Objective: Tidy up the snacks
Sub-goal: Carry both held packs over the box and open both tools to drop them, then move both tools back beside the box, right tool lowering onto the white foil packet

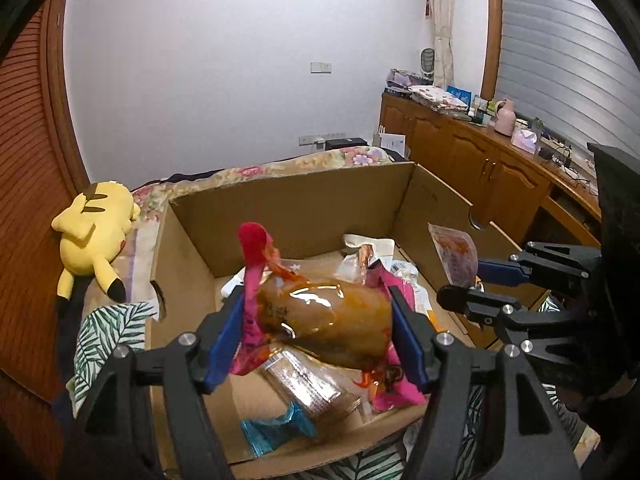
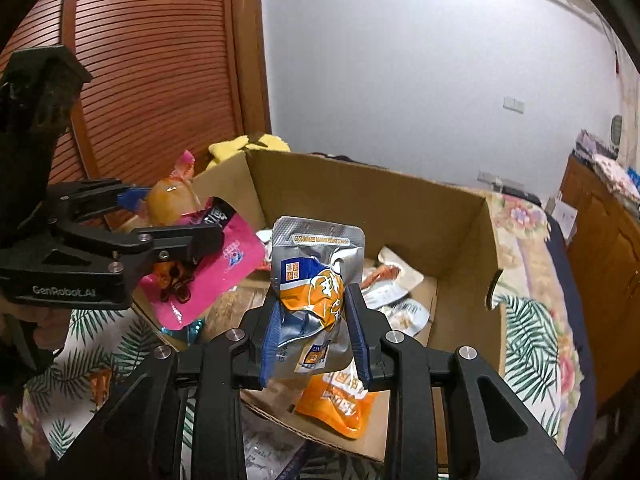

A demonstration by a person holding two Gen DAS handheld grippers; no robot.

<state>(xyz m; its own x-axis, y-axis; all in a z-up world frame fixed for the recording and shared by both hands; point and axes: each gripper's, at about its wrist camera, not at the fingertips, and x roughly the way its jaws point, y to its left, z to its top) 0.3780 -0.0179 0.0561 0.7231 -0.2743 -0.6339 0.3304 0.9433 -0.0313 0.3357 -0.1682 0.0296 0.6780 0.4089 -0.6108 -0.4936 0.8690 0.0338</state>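
Our left gripper has its blue-padded fingers clamped on the sides of a pink plastic pouch with a clear window showing brown food, held above the open brown cardboard box on the bed. Our right gripper pinches a crumpled silver and orange foil snack packet upright over the same box, likely so both drop among the loose packets inside.

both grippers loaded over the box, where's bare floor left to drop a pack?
Bare cardboard shows in the cardboard box along its left wall and back-left corner, and a strip at the near edge beside the blue-ended wrapper. The right side is crowded with silver packs and an orange pouch.
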